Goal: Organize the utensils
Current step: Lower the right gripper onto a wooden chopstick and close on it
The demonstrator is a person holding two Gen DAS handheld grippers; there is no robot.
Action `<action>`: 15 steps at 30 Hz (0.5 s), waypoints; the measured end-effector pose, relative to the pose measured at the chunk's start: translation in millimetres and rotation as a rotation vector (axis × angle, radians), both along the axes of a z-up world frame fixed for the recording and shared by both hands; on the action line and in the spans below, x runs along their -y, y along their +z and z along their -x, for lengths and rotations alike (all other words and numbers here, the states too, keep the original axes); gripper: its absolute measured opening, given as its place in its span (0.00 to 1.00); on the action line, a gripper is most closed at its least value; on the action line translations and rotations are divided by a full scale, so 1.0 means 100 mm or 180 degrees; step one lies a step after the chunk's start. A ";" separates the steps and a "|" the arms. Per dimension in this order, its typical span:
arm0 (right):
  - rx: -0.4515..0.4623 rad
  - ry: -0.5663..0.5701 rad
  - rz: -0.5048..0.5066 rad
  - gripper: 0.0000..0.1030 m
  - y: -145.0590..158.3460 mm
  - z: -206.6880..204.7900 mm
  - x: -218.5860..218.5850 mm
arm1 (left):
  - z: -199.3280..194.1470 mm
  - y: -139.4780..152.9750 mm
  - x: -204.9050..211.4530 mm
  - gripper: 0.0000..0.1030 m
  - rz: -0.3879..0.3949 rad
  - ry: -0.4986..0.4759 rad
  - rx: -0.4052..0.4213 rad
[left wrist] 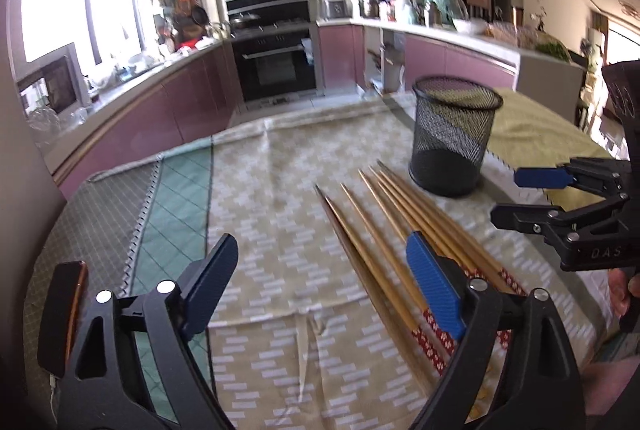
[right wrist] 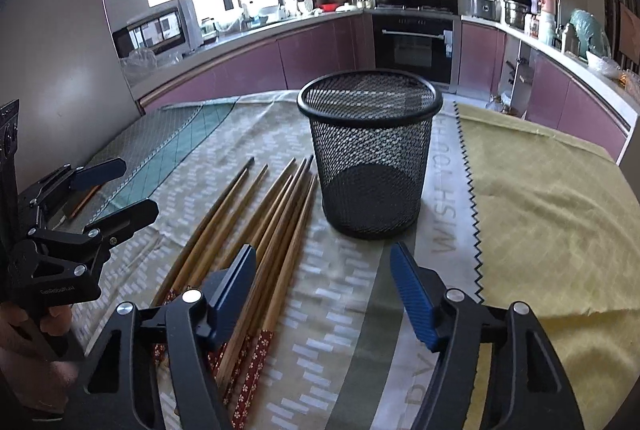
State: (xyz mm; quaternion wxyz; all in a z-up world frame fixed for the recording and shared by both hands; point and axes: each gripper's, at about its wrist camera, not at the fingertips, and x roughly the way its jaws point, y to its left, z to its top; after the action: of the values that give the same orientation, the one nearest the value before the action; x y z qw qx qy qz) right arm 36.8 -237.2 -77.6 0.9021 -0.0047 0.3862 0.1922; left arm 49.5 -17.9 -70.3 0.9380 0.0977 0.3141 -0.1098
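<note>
Several wooden chopsticks with red patterned ends lie fanned on the cloth-covered table. Their tips point toward an upright, empty black mesh cup. My left gripper hovers open over the cloth, its right finger above the chopsticks' thick halves. My right gripper is open too, its left finger over the bundle and the cup just ahead of it. Neither gripper holds anything.
Patchwork cloths cover the table: green check at left, beige in the middle, yellow-green at right. A dark flat phone-like object lies at the left edge. Kitchen counters and an oven stand beyond the table's far edge.
</note>
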 end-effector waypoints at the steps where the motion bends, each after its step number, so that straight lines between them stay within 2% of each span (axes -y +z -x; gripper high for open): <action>1: -0.0026 0.0018 0.0025 0.61 -0.02 -0.01 -0.02 | -0.02 -0.04 0.02 0.81 -0.0018 -0.0032 -0.0058; 6: -0.0184 0.0105 0.0125 0.57 -0.06 -0.05 -0.13 | -0.12 -0.21 0.08 0.73 -0.0126 -0.0122 -0.0332; 9: -0.0248 0.0128 0.0199 0.56 -0.11 -0.10 -0.17 | -0.20 -0.29 0.07 0.67 -0.0101 -0.0139 -0.0479; 12: -0.0329 0.0118 0.0206 0.51 -0.13 -0.15 -0.14 | -0.26 -0.34 0.05 0.65 -0.0084 -0.0145 -0.0576; 15: -0.0358 0.0127 0.0192 0.51 -0.16 -0.17 -0.13 | -0.29 -0.35 0.04 0.63 -0.0069 -0.0166 -0.0599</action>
State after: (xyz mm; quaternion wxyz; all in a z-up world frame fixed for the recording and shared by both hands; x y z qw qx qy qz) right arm 53.6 -223.8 -93.4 0.8744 -0.0287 0.4418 0.1984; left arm 78.9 -21.7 -105.3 0.9000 0.1052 0.3994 -0.1394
